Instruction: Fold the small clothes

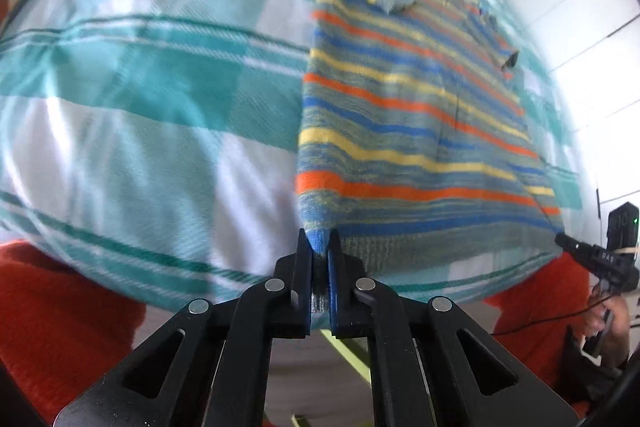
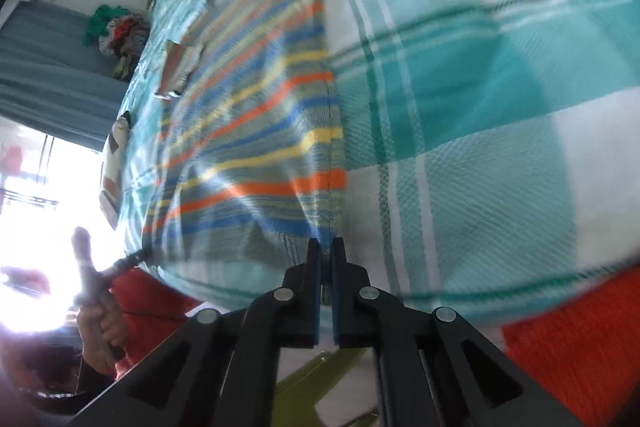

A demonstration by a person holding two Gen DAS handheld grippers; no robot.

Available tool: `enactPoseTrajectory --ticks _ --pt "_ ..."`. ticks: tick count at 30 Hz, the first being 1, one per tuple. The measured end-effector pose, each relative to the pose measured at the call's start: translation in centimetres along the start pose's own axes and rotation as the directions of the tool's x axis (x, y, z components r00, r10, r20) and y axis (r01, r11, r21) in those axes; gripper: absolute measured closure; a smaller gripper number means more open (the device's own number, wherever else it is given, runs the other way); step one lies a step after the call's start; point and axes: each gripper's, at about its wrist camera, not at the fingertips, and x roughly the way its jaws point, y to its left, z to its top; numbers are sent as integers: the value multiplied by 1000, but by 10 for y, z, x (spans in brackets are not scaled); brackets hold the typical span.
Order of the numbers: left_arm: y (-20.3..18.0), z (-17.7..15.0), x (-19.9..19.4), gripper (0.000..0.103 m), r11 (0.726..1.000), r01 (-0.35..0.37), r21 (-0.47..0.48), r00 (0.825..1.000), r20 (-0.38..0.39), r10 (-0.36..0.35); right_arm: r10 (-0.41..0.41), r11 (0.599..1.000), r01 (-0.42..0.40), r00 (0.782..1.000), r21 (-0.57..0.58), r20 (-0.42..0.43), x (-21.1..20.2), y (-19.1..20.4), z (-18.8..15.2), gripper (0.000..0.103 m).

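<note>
Now, from the left wrist: the left gripper (image 1: 319,241) is clamped on the near-left hem corner of the sweater (image 1: 404,115) — knit shows pinched between the blue pads. The sweater lies flat on the bed (image 1: 132,79), on a teal-and-white checked cover, collar at the far end. It is a small knit striped in orange, yellow, blue and grey-green. To fold well, I'd judge both corners should rise together and travel evenly toward the collar, hem kept taut.

From the right wrist: the right gripper (image 2: 326,247) is closed on the near-right hem corner, fabric caught between its pads. The sweater (image 2: 256,131) runs away toward the far edge, slightly rippled near the hem — keep tension so that wrinkle is not folded in.
</note>
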Motion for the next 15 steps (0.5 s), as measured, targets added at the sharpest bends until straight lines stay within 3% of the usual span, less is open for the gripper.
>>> enactPoseTrajectory --ticks 4,9,15 --pt "2 -5 -24 100 1000 -11 29 1000 24 10 -16 1000 16 1000 -17 3 -23 12 -8 100" --pt "-2 -16 -29 100 990 -88 114 996 1 88 -75 996 73 997 -55 -34 -31 16 -18 100" --pt "11 -22 16 100 978 -184 100 975 -110 195 -172 984 167 981 -60 -94 -5 0 -20 100"
